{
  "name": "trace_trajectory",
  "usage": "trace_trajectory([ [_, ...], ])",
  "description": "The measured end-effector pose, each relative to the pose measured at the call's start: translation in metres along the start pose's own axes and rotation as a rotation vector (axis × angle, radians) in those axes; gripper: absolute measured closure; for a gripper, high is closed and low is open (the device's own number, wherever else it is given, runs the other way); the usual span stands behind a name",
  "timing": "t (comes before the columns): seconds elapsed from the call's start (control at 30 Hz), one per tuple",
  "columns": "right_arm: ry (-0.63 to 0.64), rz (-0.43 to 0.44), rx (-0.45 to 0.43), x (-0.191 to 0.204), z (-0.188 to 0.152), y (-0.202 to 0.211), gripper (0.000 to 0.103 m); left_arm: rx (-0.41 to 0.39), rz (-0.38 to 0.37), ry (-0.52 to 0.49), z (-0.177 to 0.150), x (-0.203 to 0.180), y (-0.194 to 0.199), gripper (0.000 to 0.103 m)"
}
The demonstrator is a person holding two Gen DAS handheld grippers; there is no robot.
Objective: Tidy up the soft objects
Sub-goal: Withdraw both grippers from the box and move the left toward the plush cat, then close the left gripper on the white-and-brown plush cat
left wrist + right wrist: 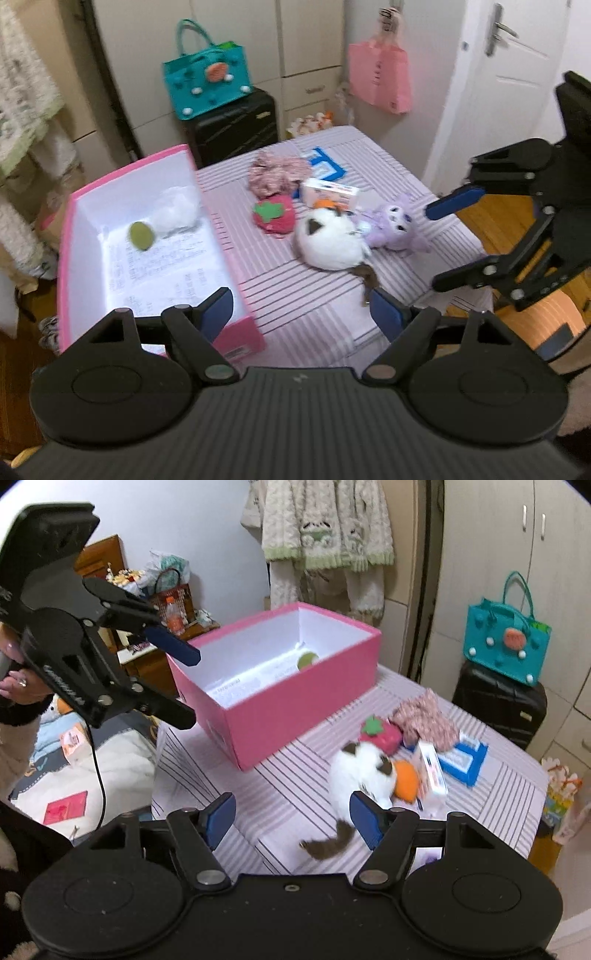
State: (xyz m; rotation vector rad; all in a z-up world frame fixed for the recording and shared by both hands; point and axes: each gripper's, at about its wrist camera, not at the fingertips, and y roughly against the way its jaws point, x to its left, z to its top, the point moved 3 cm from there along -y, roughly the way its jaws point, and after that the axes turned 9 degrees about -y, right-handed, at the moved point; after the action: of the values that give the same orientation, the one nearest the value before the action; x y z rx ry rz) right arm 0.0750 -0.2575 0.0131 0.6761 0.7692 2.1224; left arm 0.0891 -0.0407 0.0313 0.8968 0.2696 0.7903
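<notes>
Now, over a striped cloth (295, 306): left gripper (303, 314) spread wide, nothing between the blue pads. Right gripper (291, 821) likewise well open and empty-handed, close above the white plush (360, 771), not touching as far as can be seen. Inside the pink box (236, 332) at the cloth's left: a fluffy white toy (173, 212) and a green ball (141, 236). Beside the white plush on the cloth: strawberry plush (275, 216), purple plush (395, 225), floral fabric (277, 171), small carton (330, 192).
</notes>
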Motion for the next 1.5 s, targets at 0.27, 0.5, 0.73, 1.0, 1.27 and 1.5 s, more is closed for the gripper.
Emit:
trace_trajectory([
  [0.27,0.004,-0.014,0.014,-0.018,-0.027,-0.028,0.028,0.011,-0.103,-0.01,0.005,-0.024,-0.042,0.021],
  [0.5,0.008,-0.079,-0.036,-0.032,-0.041,-0.061,0.028,-0.024,-0.123,0.001,0.012,-0.029,-0.074,0.021],
  [0.73,0.044,-0.163,-0.139,-0.038,-0.045,-0.084,0.026,-0.074,-0.071,0.019,0.022,-0.029,-0.102,0.021],
  [1.0,0.063,-0.249,-0.217,-0.041,-0.045,-0.115,0.026,-0.088,-0.029,0.115,0.02,-0.015,-0.136,0.023],
  [1.27,0.052,-0.255,-0.248,-0.039,-0.043,-0.129,0.027,-0.092,0.011,0.17,0.017,-0.005,-0.157,0.023],
  [1.5,-0.021,-0.247,-0.27,-0.048,-0.044,-0.131,0.037,-0.1,-0.068,0.268,0.008,-0.002,-0.171,0.028],
])
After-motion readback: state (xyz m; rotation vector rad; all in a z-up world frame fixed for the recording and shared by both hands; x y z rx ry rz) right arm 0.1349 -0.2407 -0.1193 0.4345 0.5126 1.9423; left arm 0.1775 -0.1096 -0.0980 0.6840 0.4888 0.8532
